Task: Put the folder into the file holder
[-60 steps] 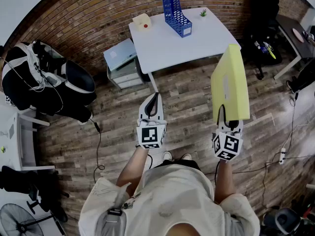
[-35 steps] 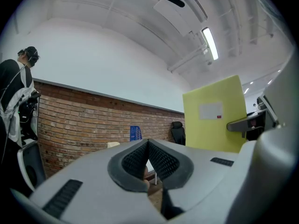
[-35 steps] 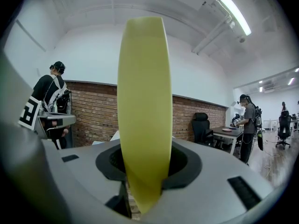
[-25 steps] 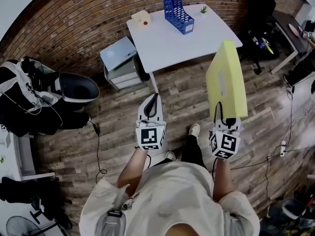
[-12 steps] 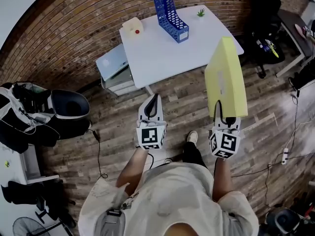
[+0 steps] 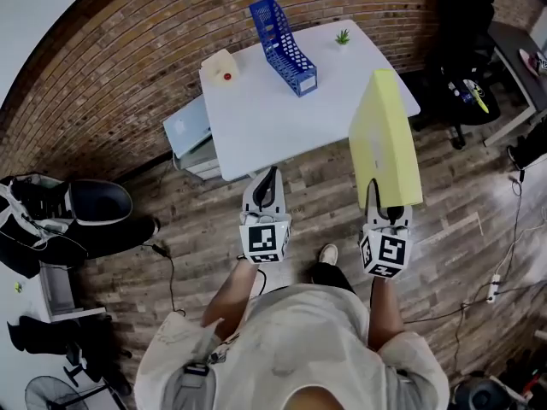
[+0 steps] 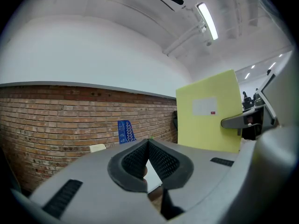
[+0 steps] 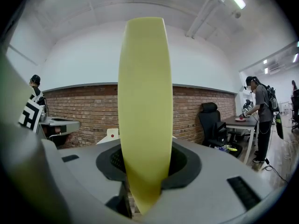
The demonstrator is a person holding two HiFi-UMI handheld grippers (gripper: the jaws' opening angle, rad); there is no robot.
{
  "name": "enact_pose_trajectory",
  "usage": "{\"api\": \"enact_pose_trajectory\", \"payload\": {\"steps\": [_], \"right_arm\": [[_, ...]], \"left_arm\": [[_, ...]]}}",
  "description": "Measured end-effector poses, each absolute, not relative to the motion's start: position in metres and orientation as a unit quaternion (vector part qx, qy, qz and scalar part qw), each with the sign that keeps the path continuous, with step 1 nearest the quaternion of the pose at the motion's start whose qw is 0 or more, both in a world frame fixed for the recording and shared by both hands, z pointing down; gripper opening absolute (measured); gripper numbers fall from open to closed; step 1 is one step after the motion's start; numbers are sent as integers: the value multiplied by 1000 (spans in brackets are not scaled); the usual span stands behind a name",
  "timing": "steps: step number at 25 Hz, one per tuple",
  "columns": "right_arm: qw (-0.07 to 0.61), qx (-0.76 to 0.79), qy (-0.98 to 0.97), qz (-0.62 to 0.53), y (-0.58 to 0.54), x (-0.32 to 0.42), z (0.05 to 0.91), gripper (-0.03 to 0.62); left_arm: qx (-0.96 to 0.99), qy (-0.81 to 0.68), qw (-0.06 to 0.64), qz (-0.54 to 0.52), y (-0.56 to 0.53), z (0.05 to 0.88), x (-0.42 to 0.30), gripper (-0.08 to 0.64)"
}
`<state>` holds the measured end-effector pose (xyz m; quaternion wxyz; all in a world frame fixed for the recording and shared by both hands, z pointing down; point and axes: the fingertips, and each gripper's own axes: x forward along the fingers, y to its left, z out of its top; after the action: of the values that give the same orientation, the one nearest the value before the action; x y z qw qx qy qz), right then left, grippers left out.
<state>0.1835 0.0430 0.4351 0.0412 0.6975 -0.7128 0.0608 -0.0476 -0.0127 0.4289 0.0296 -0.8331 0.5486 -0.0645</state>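
A thick yellow folder (image 6: 385, 143) stands upright in my right gripper (image 6: 382, 196), whose jaws are shut on its lower edge; the right gripper view shows its yellow spine (image 8: 144, 106) between the pads. My left gripper (image 6: 267, 180) is shut and holds nothing, its tips meeting at the table's near edge. In the left gripper view the pads touch at the tips (image 7: 148, 142), and the folder (image 7: 208, 111) shows to the right. The blue mesh file holder (image 6: 283, 36) stands at the back of the white table (image 6: 282, 109); it also shows small against the brick wall (image 7: 124, 131).
On the table are a cream box with a red dot (image 6: 220, 64) and a small green plant (image 6: 343, 36). A grey drawer unit (image 6: 190, 135) stands left of the table. Black office chairs (image 6: 461, 24) stand to the right. A person (image 8: 261, 115) stands at a far desk.
Both grippers and the folder have come closer to the table; the table and file holder have slid down and left in the head view. The grip on the folder is unchanged.
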Motion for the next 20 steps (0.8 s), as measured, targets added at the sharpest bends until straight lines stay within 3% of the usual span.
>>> {"api": "enact_pose_trajectory", "payload": {"steps": [20], "right_arm": [[34,661,-748,45,-58,224,427,164]], "left_arm": [[-817,573,46,-36,-94,411,-3,8]]}}
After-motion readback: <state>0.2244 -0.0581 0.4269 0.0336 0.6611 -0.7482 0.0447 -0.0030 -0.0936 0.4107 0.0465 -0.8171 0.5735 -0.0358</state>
